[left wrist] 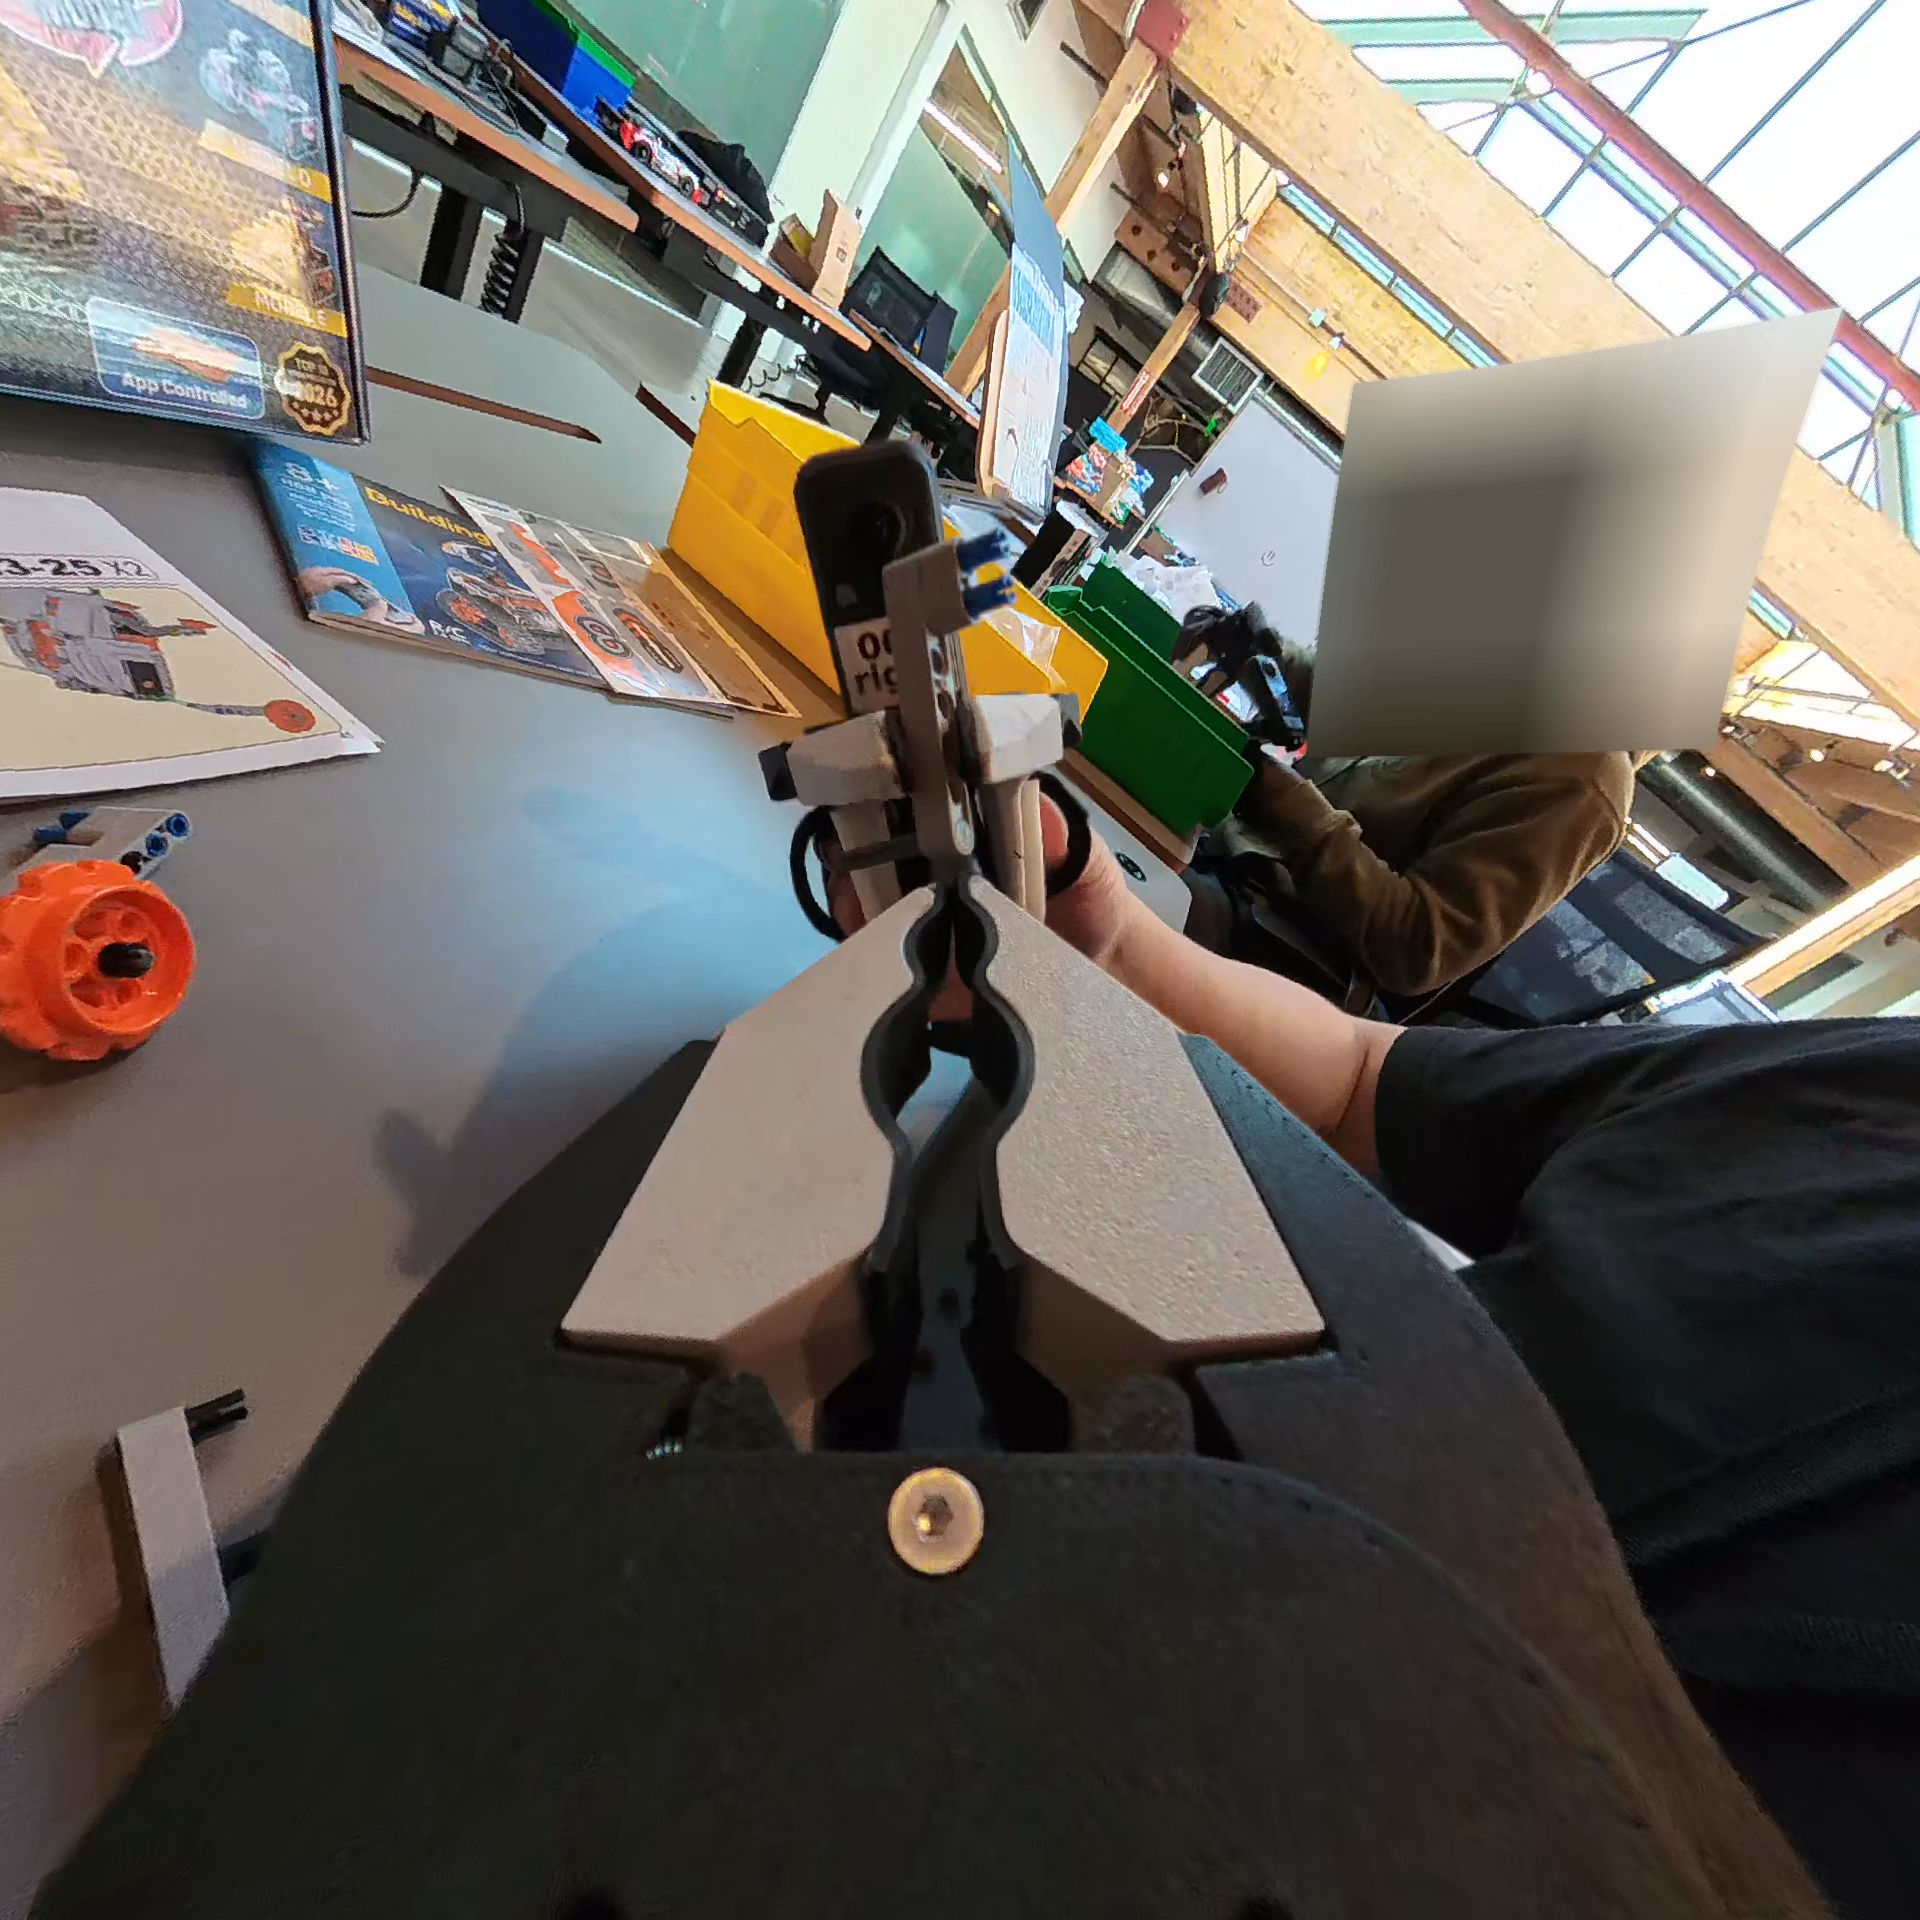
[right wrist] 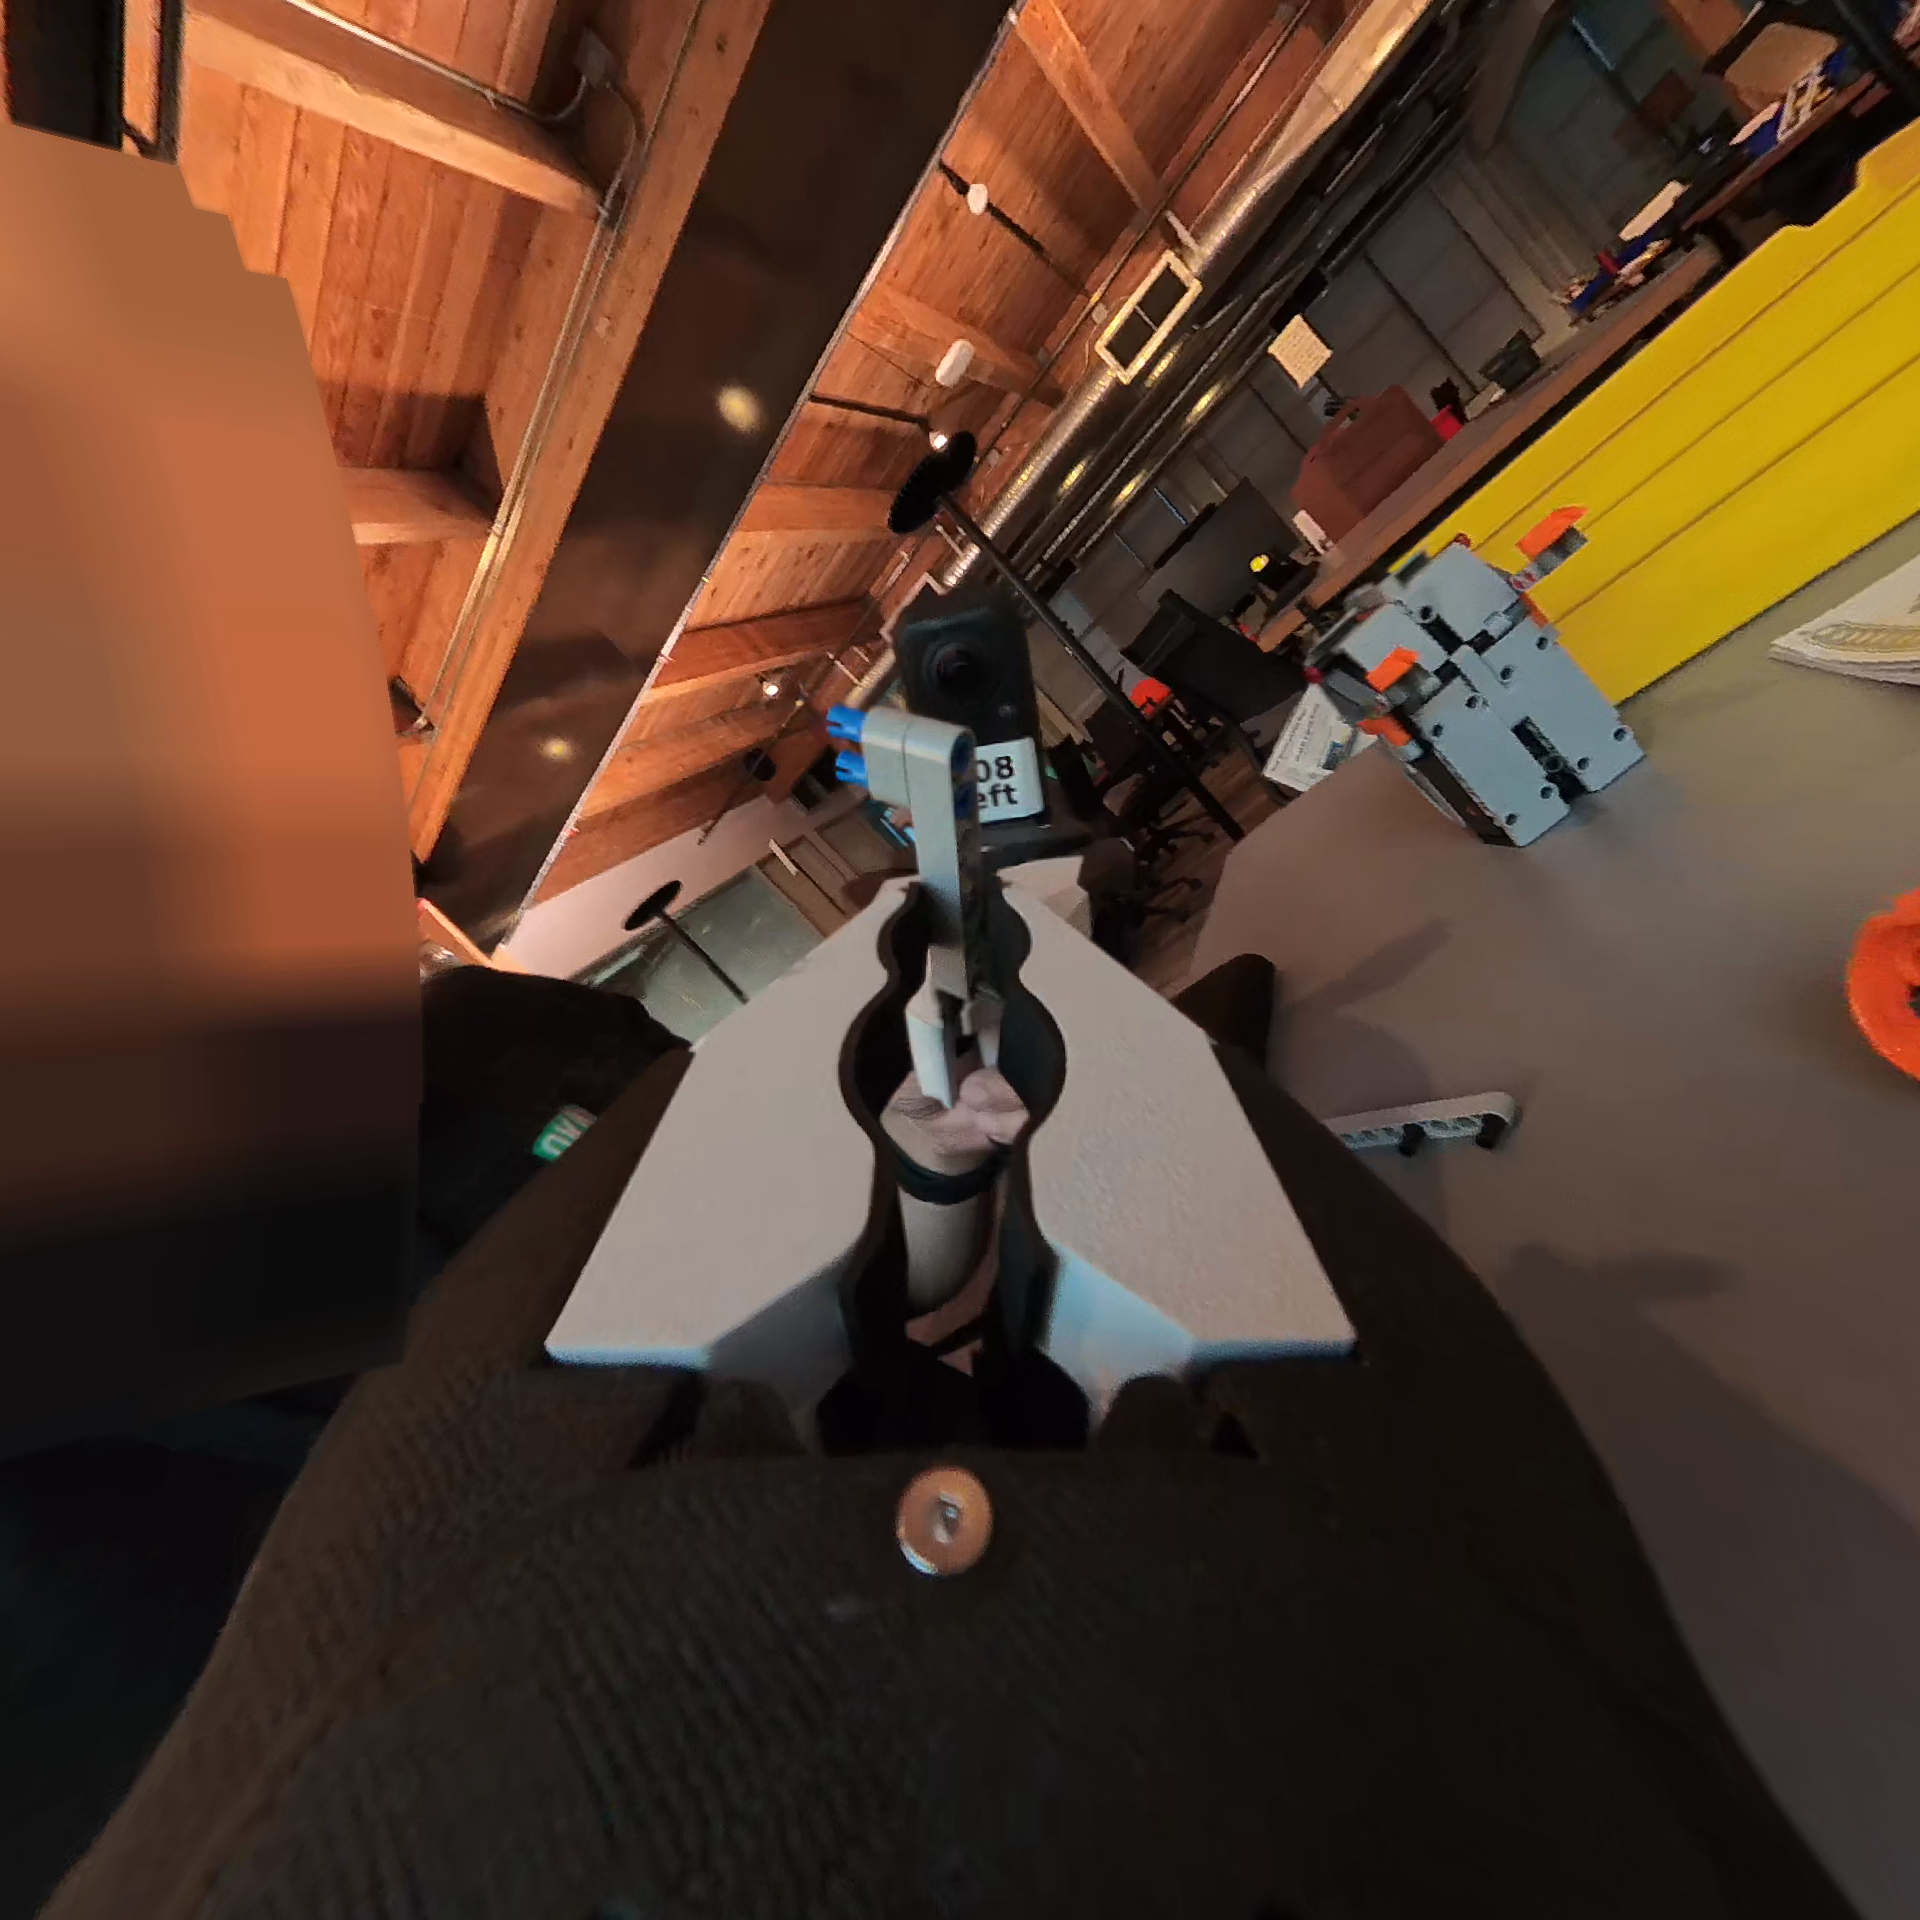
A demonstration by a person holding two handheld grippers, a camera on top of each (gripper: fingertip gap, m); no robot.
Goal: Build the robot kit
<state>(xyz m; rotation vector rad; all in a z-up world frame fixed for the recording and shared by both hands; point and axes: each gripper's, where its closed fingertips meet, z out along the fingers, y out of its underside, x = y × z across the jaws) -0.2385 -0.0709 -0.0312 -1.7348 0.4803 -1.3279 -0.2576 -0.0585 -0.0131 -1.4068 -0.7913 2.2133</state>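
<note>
Both grippers, L (left wrist: pixel 951 914) & R (right wrist: pixel 961 925), pinched onto one grey L-beam (right wrist: pixel 940 831) w/ blue pins (left wrist: pixel 982 571) fitted; grey-orange chassis (right wrist: pixel 1475 696), orange wheel (left wrist: pixel 88 956) apart on table.

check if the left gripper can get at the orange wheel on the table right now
Probably not yet: the left gripper is shut on the grey beam, which the right gripper also clamps. The orange wheel lies uncovered on the table, so only the held beam hinders it.
</note>
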